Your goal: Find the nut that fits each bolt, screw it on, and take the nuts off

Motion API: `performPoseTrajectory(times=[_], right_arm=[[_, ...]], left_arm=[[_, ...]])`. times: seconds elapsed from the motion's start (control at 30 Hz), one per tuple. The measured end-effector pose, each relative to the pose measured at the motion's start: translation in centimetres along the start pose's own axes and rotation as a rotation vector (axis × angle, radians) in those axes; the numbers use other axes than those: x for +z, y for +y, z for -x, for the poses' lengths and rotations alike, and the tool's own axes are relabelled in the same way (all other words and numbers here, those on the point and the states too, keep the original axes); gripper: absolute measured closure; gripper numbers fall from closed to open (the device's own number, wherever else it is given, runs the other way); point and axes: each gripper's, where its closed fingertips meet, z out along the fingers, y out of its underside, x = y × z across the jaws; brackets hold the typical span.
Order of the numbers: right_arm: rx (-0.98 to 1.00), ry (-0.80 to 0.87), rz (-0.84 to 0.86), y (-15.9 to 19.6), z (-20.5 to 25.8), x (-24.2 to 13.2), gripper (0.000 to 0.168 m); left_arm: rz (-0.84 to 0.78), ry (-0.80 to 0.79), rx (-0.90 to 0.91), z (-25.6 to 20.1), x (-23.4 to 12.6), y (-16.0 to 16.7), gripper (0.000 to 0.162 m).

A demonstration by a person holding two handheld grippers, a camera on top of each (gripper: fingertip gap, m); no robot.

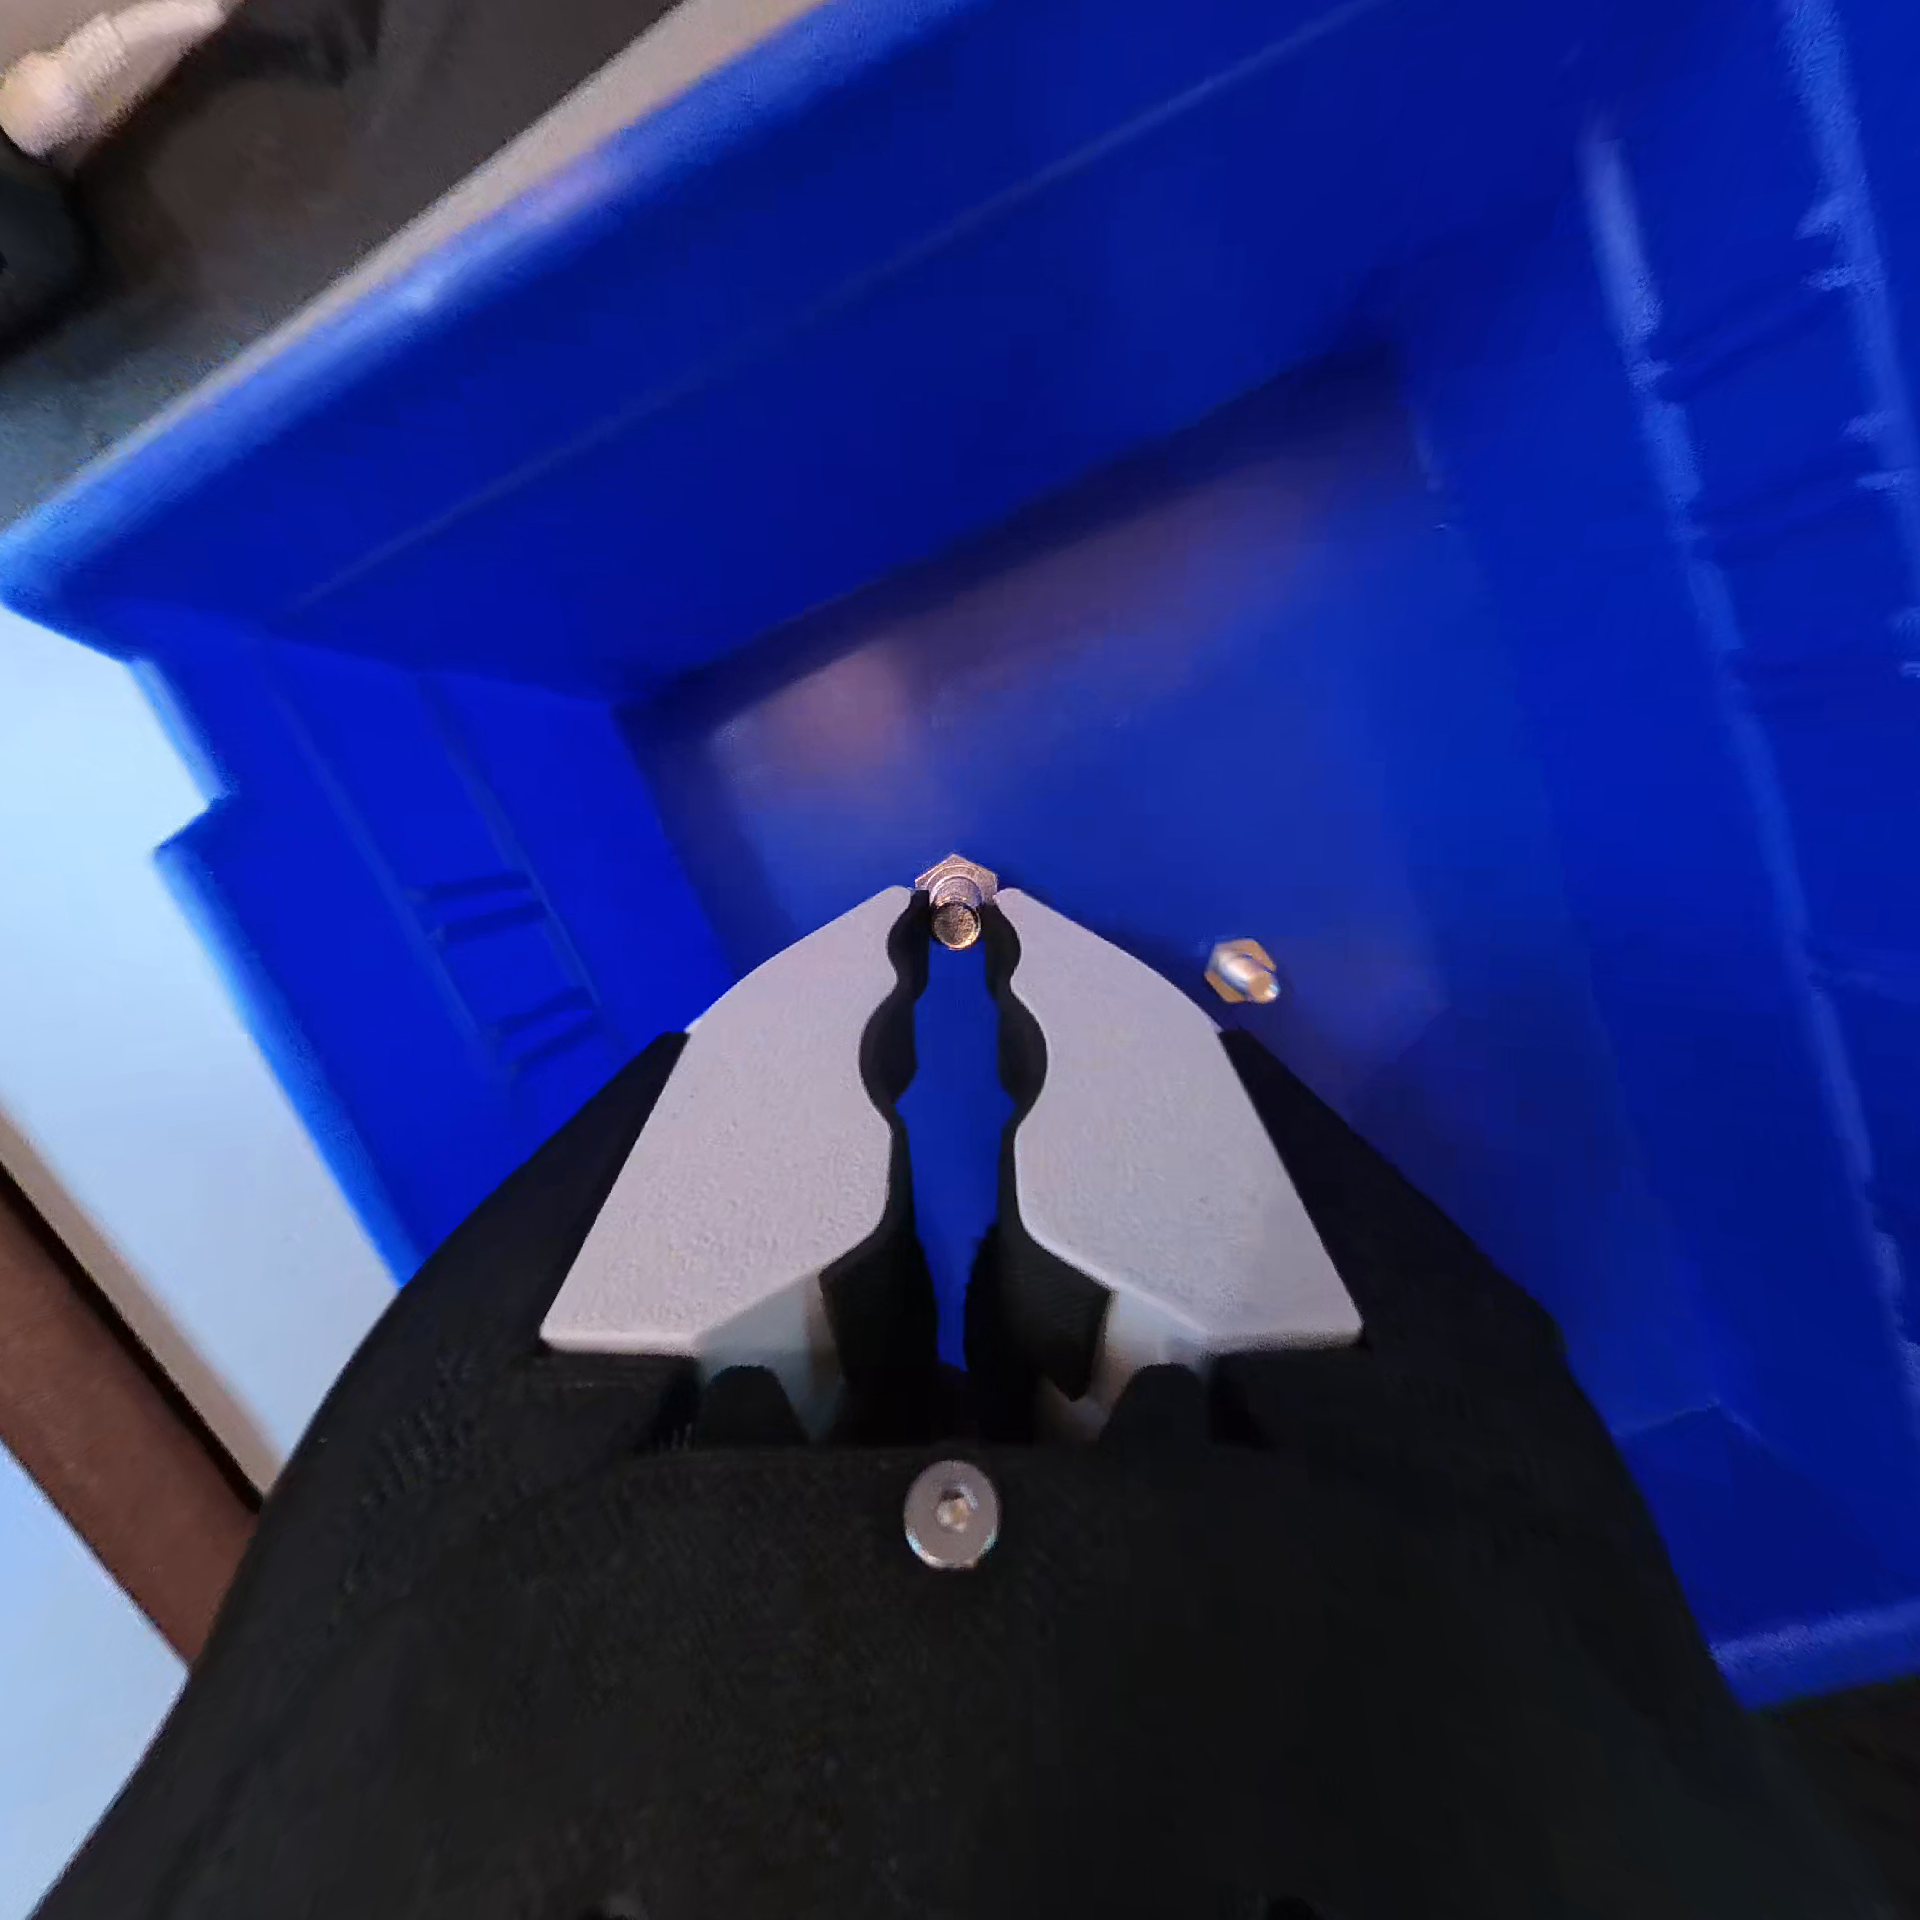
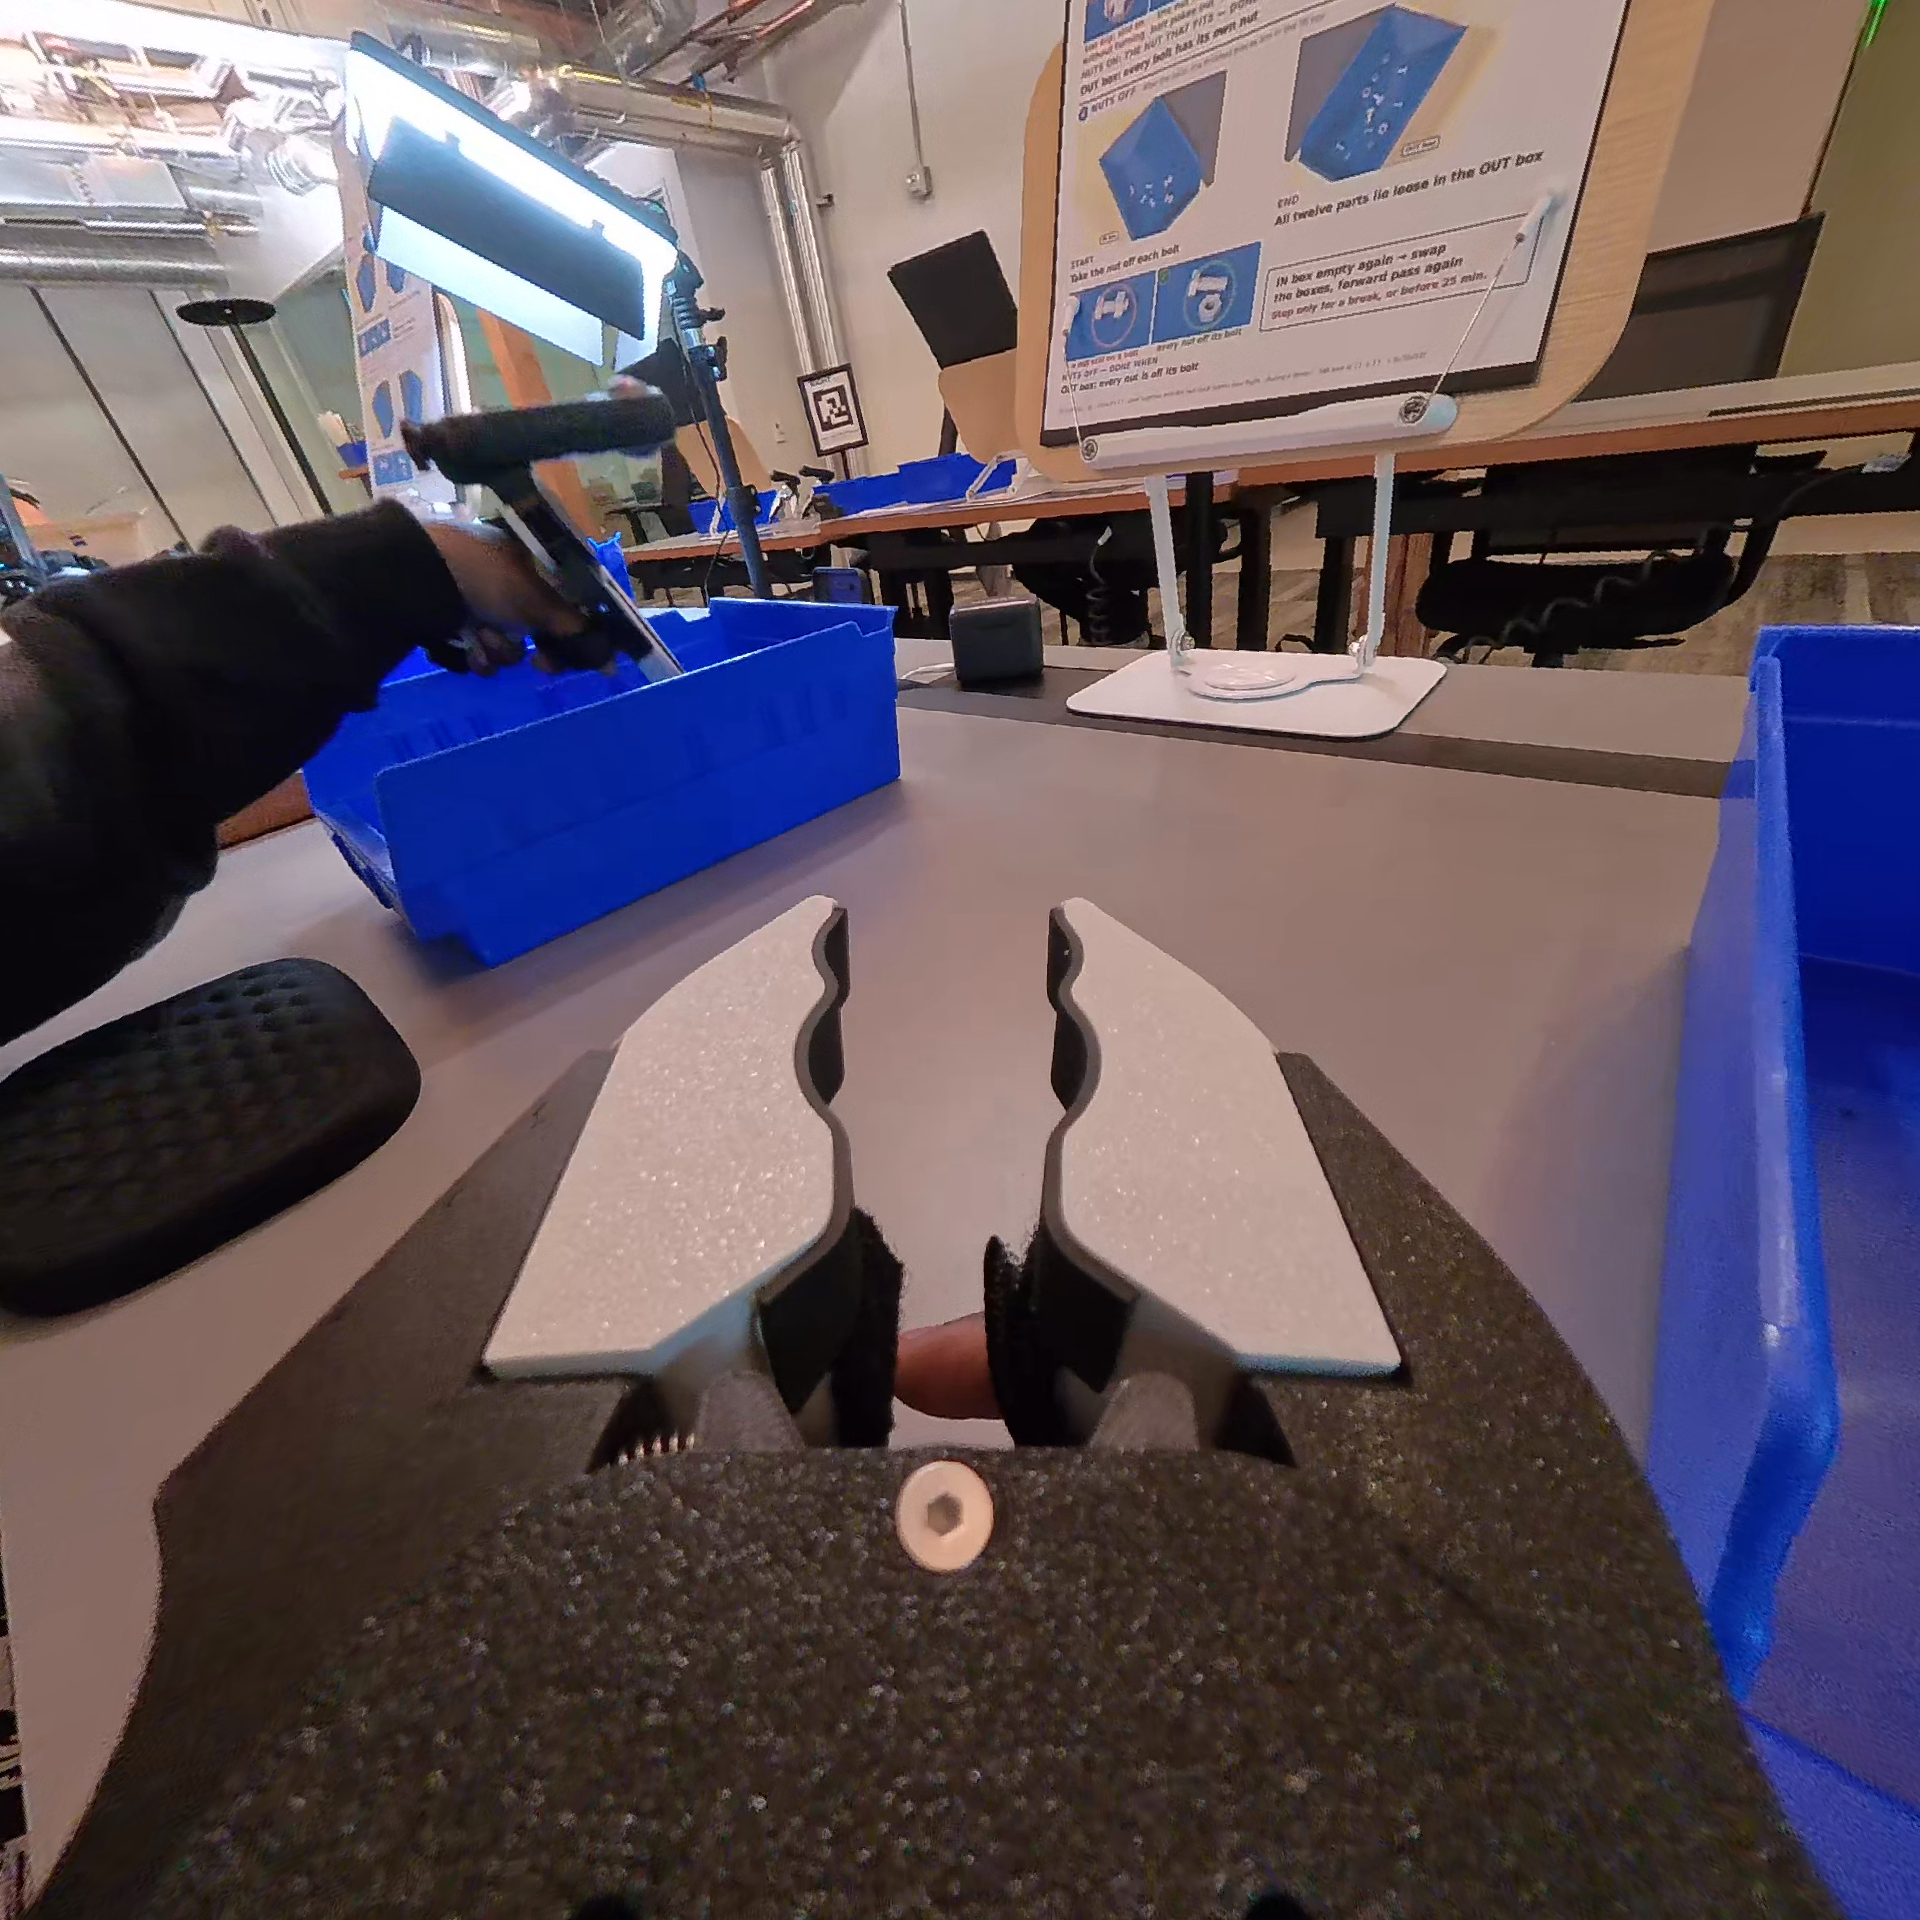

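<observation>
In the left wrist view, the left gripper (image 1: 956,920) reaches down into a blue bin (image 1: 1039,436), its grey fingertips (image 1: 883,914) clenched on the shank of a small bolt (image 1: 954,923). The bolt's cut end faces the camera and its hexagonal head (image 1: 956,873) sits just past the tips, close to the bin floor. Just beside it to the right, a second bolt (image 1: 1242,971) lies loose on the bin floor, apart from the gripper. Whether either bolt carries a nut cannot be told. The picture is blurred.

In the right wrist view, the right gripper (image 2: 945,935) hovers over the grey bench (image 2: 1247,883), released, its fingers wide apart with nothing between them. To its left, a black textured pad (image 2: 177,1122) rests on the bench. At the right edge stands a second blue bin (image 2: 1745,1143). Farther off on the left, a hand in a dark sleeve (image 2: 208,665) holds the left gripper dipped into the first blue bin. Beyond, a white stand (image 2: 1257,686) carries an instruction sheet (image 2: 1320,208), and a bright light panel (image 2: 509,208) stands behind the bin.
</observation>
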Motion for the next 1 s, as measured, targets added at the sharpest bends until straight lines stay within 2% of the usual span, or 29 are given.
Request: performPoseTrajectory(times=[0.17, 0.3, 0.4, 0.53, 0.63, 0.8, 1.0], right_arm=[[0.003, 0.001, 0.005, 0.1, 0.0, 0.1, 0.131], [0.0, 0.002, 0.011, 0.2, 0.0, 0.1, 0.131], [-0.005, 0.004, 0.016, 0.2, 0.0, 0.2, 0.131], [-0.009, 0.005, 0.02, 0.3, 0.0, 0.2, 0.131], [-0.01, 0.004, 0.019, 0.3, 0.0, 0.2, 0.131], [-0.017, 0.004, 0.009, 0.1, 0.1, 0.1, 0.132], [-0.021, 0.005, 0.008, 0.1, 0.1, 0.1, 0.132]], left_arm=[[-0.153, 0.036, 0.122, -3.9, -6.4, -2.2, 0.152], [-0.257, 0.196, 0.345, -12.4, -11.2, -2.5, 0.152], [-0.274, 0.274, 0.536, -19.1, -12.5, -1.2, 0.152], [-0.242, 0.393, 0.727, -27.3, -11.3, 1.7, 0.152], [-0.175, 0.432, 0.81, -31.1, -9.0, 3.7, 0.152], [-0.071, 0.389, 0.861, -32.9, -5.6, 5.2, 0.152], [-0.028, 0.398, 0.85, -33.0, -4.2, 6.0, 0.152]])
